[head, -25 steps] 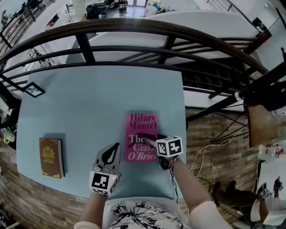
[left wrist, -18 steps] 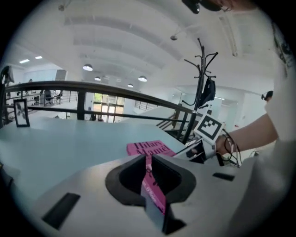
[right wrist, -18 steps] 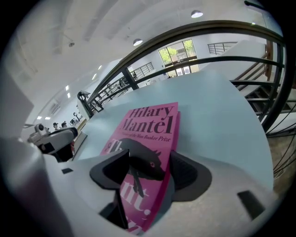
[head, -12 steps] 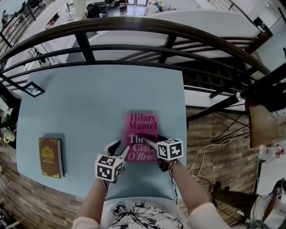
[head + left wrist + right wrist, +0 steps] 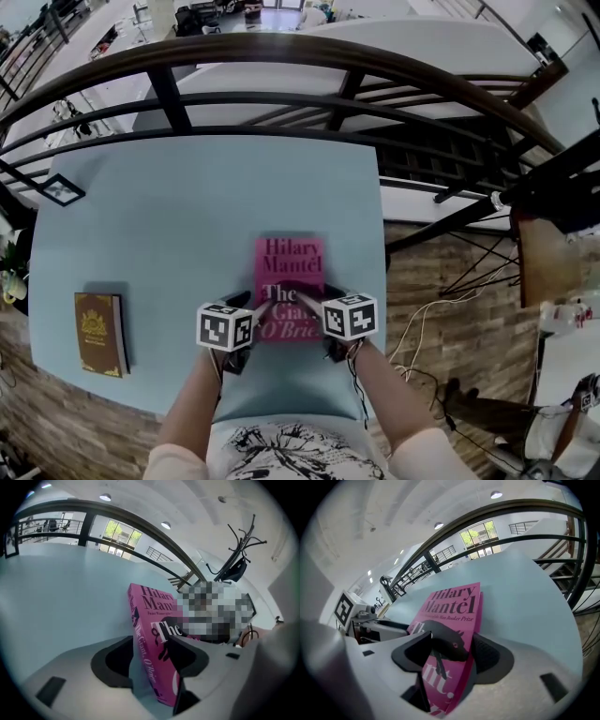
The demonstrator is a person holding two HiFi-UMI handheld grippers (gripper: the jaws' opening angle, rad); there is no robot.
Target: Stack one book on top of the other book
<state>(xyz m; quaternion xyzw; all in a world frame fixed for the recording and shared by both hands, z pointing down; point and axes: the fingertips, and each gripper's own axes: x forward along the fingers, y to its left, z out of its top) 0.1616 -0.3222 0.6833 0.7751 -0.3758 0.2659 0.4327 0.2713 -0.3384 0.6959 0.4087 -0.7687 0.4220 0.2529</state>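
Observation:
A pink book (image 5: 289,272) lies near the front edge of the pale blue table (image 5: 187,216). A brown book (image 5: 98,333) lies apart at the front left. My right gripper (image 5: 317,306) holds the pink book's right edge (image 5: 454,620), one jaw on the cover and the other against the edge; my right gripper (image 5: 450,656) looks shut on it. My left gripper (image 5: 255,311) is at the book's left edge. Its jaws are opening and straddle the spine (image 5: 143,644), with a gap beside my left gripper's (image 5: 150,663) left jaw.
A small framed picture (image 5: 58,190) lies at the table's far left corner. A dark metal railing (image 5: 281,56) curves behind the table. The table's right edge (image 5: 382,234) drops to a brick floor with cables (image 5: 422,328).
My left gripper has come down, turned and moved right to the pink book's left edge, and its shut jaws have opened around the spine. The right gripper and both books have stayed put.

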